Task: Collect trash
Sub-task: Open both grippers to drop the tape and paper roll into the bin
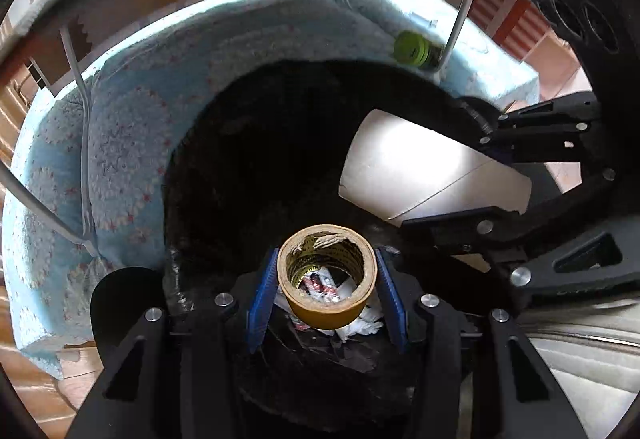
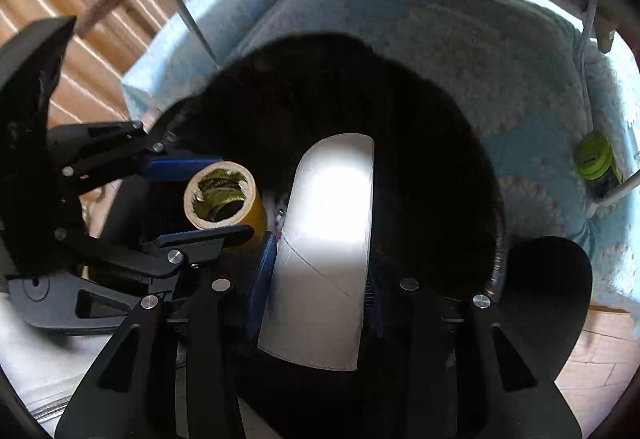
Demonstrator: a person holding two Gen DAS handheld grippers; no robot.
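Observation:
My left gripper (image 1: 326, 291) is shut on a yellow tape roll (image 1: 327, 313) with a cardboard core, held over the mouth of a black trash bag (image 1: 256, 159). Crumpled white paper and a wrapper (image 1: 360, 325) lie in the bag below it. My right gripper (image 2: 316, 279) is shut on a white cardboard tube (image 2: 324, 263), also over the black bag (image 2: 320, 91). The tube shows in the left wrist view (image 1: 424, 175) at the right, the tape roll in the right wrist view (image 2: 224, 199) at the left.
The bag rests on a light blue patterned cushion (image 1: 120, 143) of a chair with a white metal frame (image 1: 84, 127). A green-capped bottle (image 1: 412, 49) lies on the cushion by the frame; it also shows in the right wrist view (image 2: 594, 165). Wooden floor (image 2: 592, 371) surrounds the chair.

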